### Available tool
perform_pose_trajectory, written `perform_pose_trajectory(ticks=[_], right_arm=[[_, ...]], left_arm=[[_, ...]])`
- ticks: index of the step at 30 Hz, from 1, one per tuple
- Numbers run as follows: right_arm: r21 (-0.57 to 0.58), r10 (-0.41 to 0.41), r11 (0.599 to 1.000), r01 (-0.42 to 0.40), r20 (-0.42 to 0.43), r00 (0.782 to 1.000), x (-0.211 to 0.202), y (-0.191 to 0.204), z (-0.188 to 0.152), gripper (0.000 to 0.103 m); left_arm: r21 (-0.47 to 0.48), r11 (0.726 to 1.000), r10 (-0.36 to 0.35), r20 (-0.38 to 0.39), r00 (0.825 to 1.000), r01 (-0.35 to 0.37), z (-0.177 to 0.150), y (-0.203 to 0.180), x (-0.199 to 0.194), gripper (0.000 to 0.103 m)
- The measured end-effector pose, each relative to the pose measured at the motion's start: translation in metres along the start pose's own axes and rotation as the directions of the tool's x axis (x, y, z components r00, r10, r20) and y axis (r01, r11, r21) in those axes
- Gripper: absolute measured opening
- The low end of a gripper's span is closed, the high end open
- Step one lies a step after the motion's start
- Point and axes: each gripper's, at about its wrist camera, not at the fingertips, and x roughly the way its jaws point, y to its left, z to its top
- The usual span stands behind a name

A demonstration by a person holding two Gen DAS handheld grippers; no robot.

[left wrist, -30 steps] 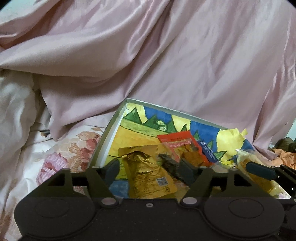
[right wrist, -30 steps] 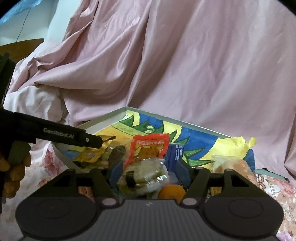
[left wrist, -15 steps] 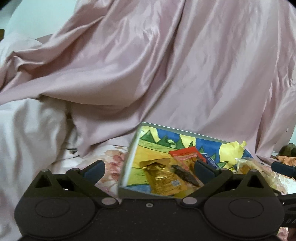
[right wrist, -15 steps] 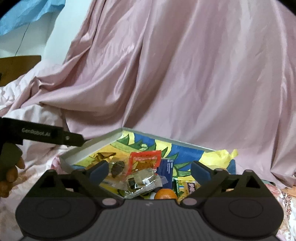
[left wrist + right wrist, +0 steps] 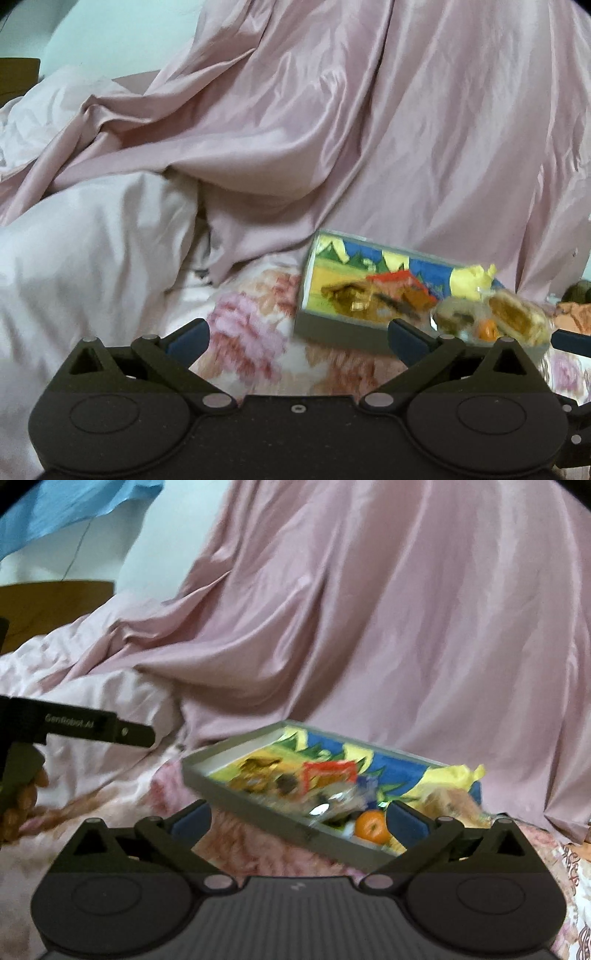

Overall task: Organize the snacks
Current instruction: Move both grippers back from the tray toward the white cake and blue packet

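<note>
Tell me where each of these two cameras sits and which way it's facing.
Left wrist: on the left gripper, looking forward and slightly down at floral bedding; snack tray at right; open jaws show.
Right wrist: on the right gripper, facing the snack tray; open jaws, the left gripper and a hand show.
Shared: tray, pink sheet.

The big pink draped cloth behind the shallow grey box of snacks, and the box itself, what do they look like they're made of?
The big pink draped cloth looks like satin or a similar silky fabric: it shows soft sheen and long flowing folds. The shallow grey box looks like stiff cardboard, matte grey on its thin straight walls, with a colourful printed picture inside. Blur leaves both uncertain.
</note>
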Motion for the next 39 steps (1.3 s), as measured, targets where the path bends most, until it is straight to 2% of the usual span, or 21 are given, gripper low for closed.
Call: perform_pose_trajectory(ticks=[6, 13, 24, 27, 32, 39], right_arm=[[-0.021, 0.065, 0.998, -0.066, -0.063, 0.996, -0.012, 0.024, -0.021, 0.103], [-0.026, 0.122, 0.991, -0.128, -0.157, 0.980, -0.011, 0.044, -0.049, 0.103], [0.001, 0.161, 0.986, -0.168, -0.284, 0.945, -0.002, 0.059, -0.076, 0.103], [-0.006, 0.165, 0.985, -0.175, -0.304, 0.938, 0.000, 0.063, -0.079, 0.103], [-0.017, 0.166, 0.983, -0.181, -0.320, 0.933, 0.006, 0.068, -0.078, 0.103], [-0.053, 0.151, 0.982, -0.181, -0.349, 0.925, 0.016, 0.074, -0.079, 0.103]], left_arm=[[0.053, 0.999, -0.004, -0.061, 0.998, 0.008, -0.024, 0.003, -0.020, 0.102], [0.122, 0.992, 0.005, -0.154, 0.988, 0.014, -0.048, 0.009, -0.036, 0.102], [0.092, 0.996, 0.026, -0.282, 0.959, 0.000, -0.081, 0.014, -0.035, 0.102], [0.091, 0.996, 0.031, -0.279, 0.960, -0.005, -0.087, 0.015, -0.033, 0.102], [0.144, 0.989, 0.061, -0.239, 0.969, -0.027, -0.097, 0.017, -0.029, 0.102], [0.153, 0.988, 0.051, -0.212, 0.976, -0.018, -0.102, 0.026, -0.021, 0.102]])
